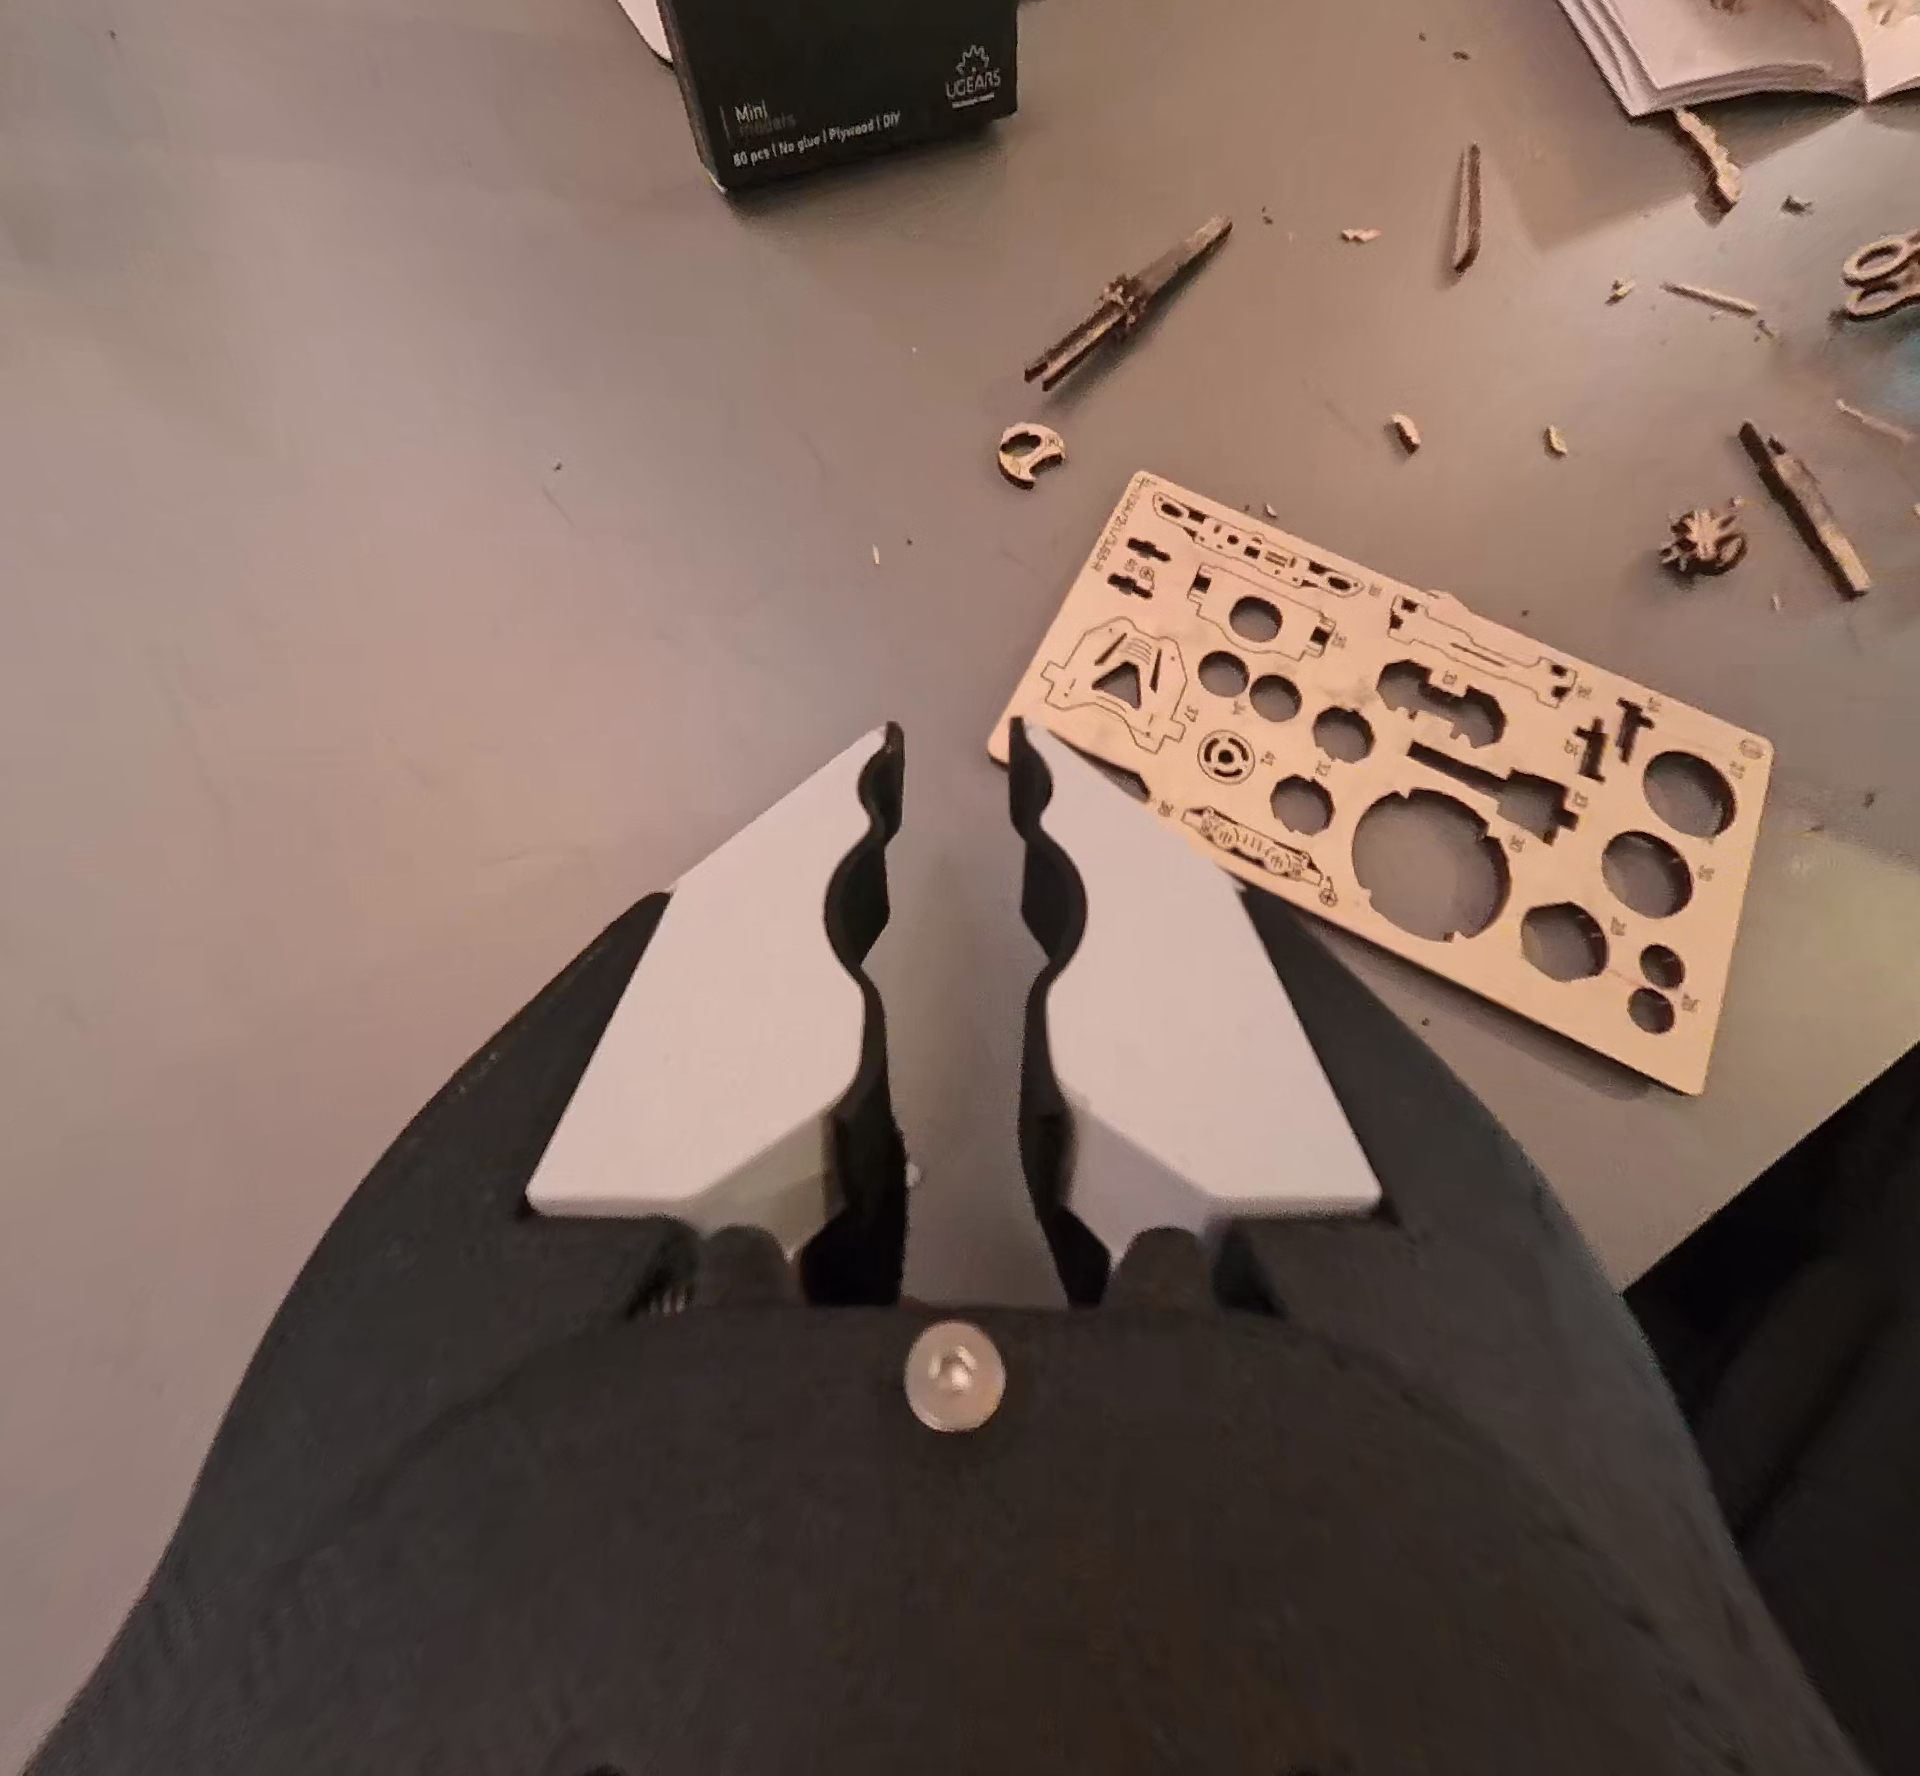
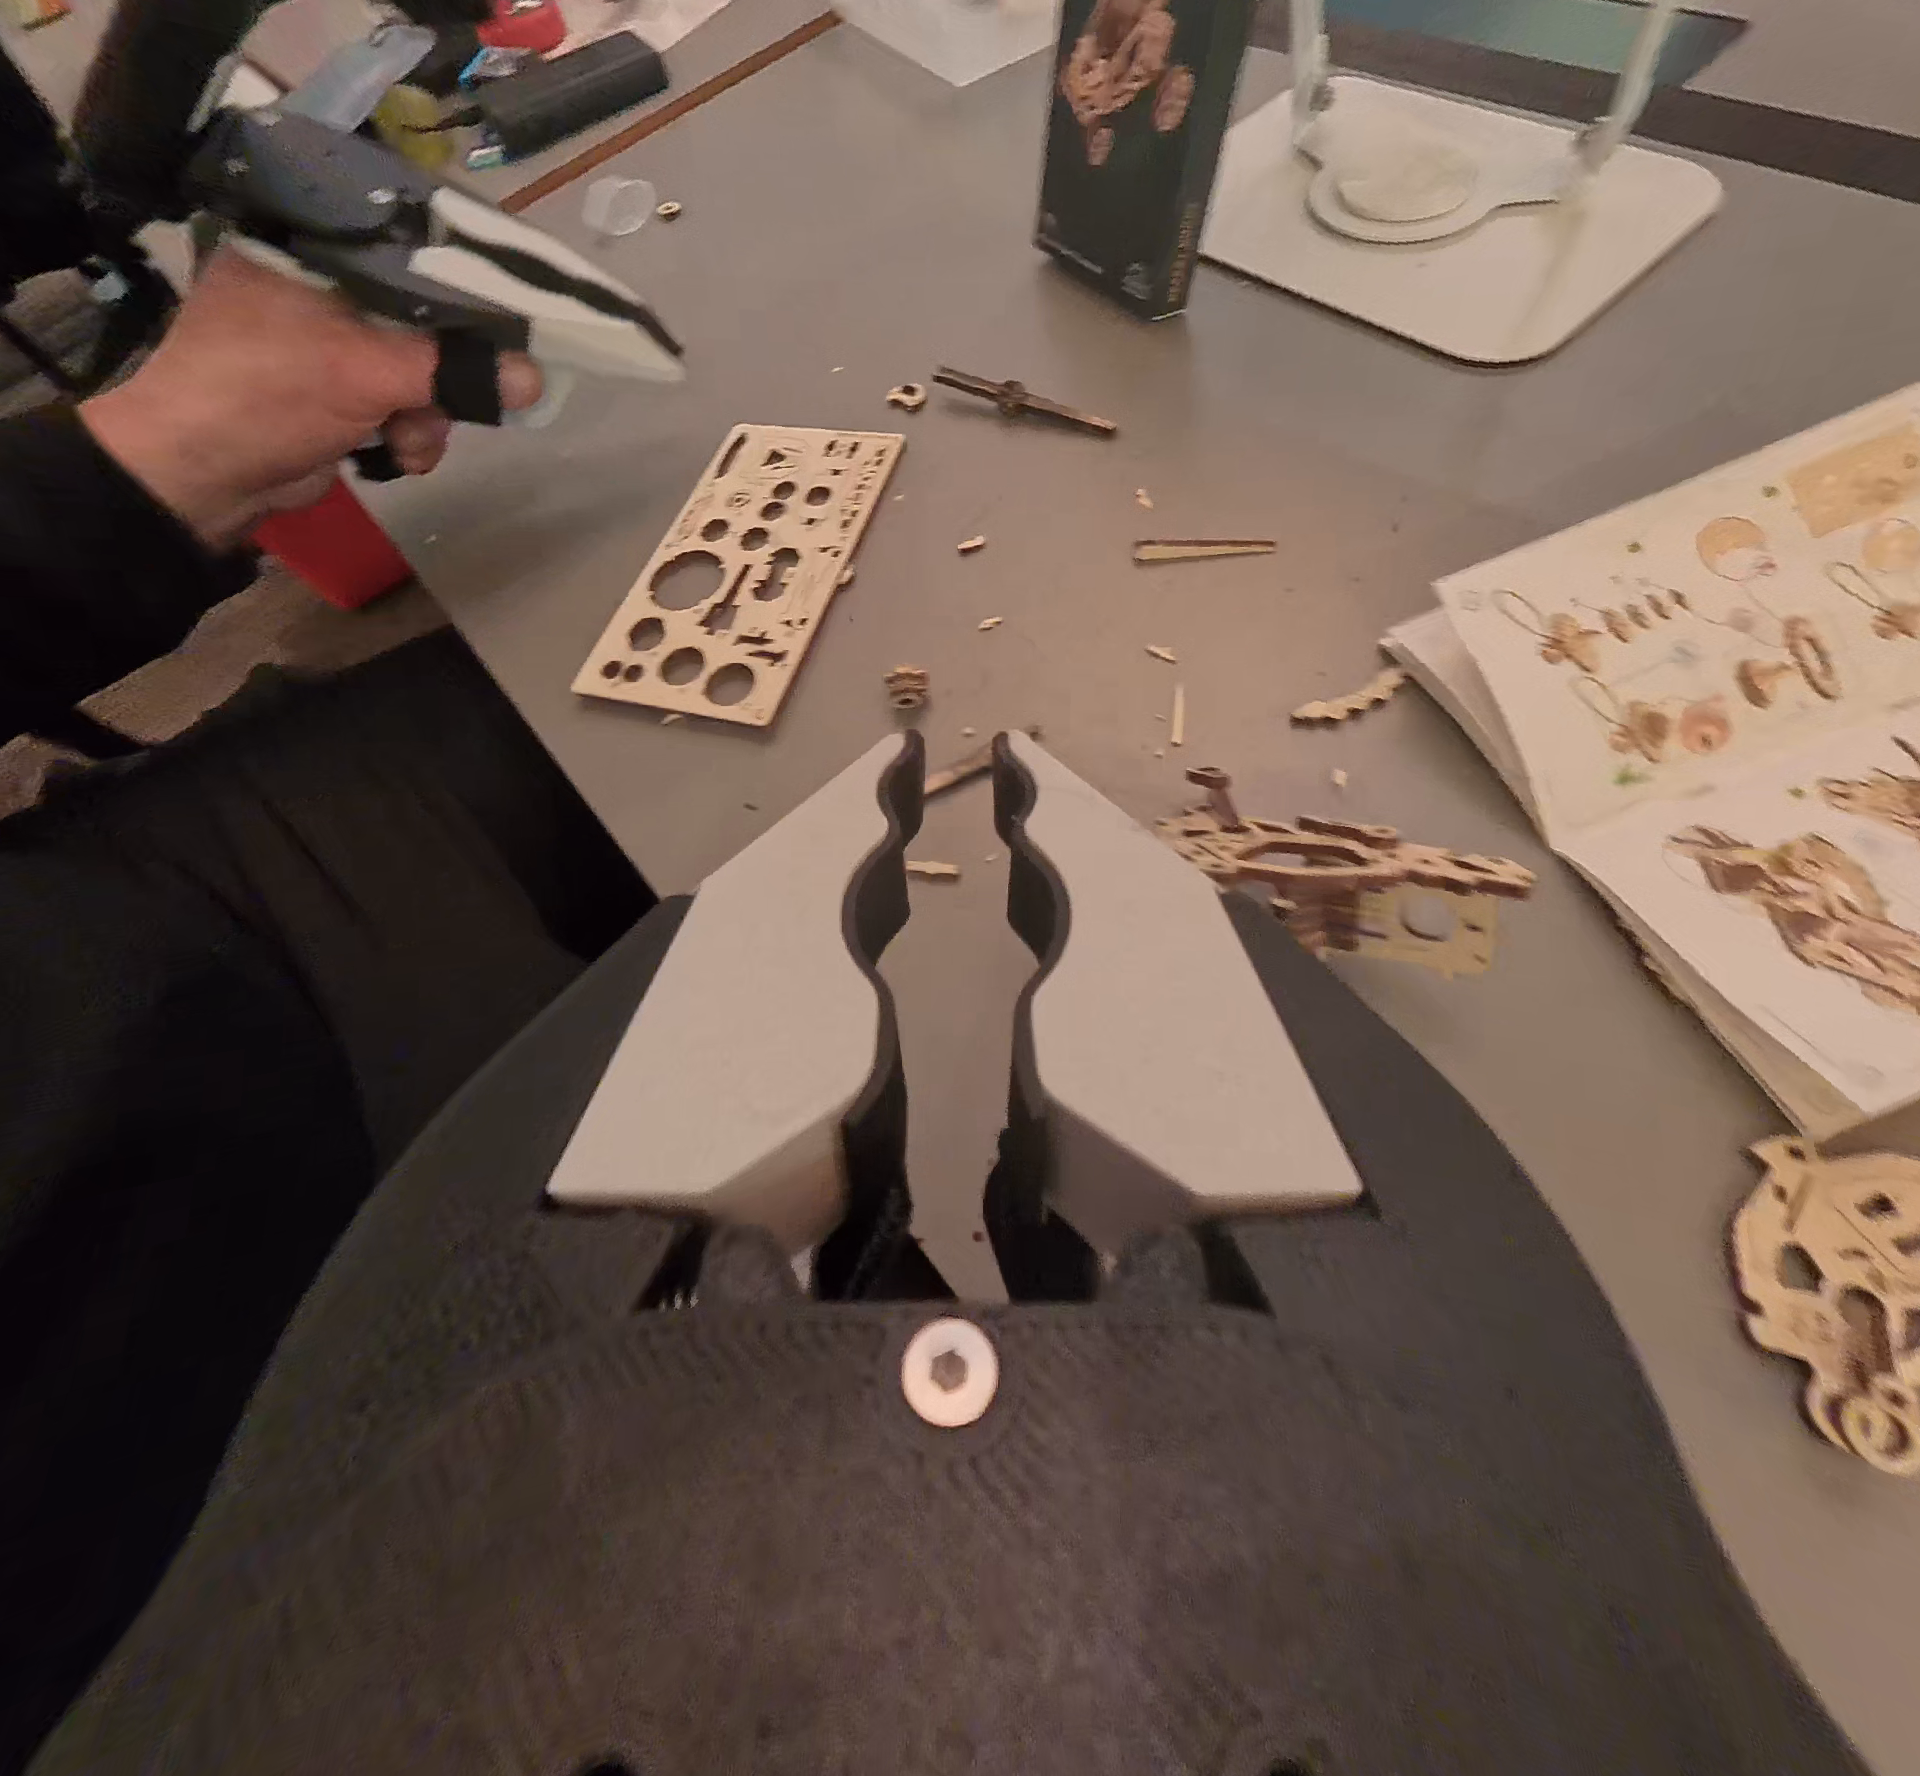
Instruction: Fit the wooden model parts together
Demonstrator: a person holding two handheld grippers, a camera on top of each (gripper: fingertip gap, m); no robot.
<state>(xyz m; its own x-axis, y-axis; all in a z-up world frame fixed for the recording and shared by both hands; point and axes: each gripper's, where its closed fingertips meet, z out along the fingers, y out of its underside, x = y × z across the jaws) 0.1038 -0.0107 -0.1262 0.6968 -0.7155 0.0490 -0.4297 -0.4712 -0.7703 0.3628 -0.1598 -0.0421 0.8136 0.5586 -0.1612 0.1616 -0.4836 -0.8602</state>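
The wooden model parts lie scattered over the grey table, none of them held. At the left, the punched-out plywood sheet lies flat near the table's front edge, just beside the left gripper, whose right tip overlaps the sheet's corner in the left wrist view; whether it touches is not clear. That gripper's tongs stand a little apart with nothing between them. A sweep from here could, I judge, nudge the light sheet off the edge. Further right, a small curved piece, a dark axle piece, a little gear-like piece, a tapered stick and many splinters are strewn about; these are small and thin, so a pinch could snap one, flick it away, or catch a scrap with it. The right gripper hovers over the table in the middle, tongs likewise slightly spread and empty, a thin sliver showing past its tips. To its right sits the half-built assembly, near the open instruction booklet, and another built section at the far right; pressing a part in askew could split the delicate joints.
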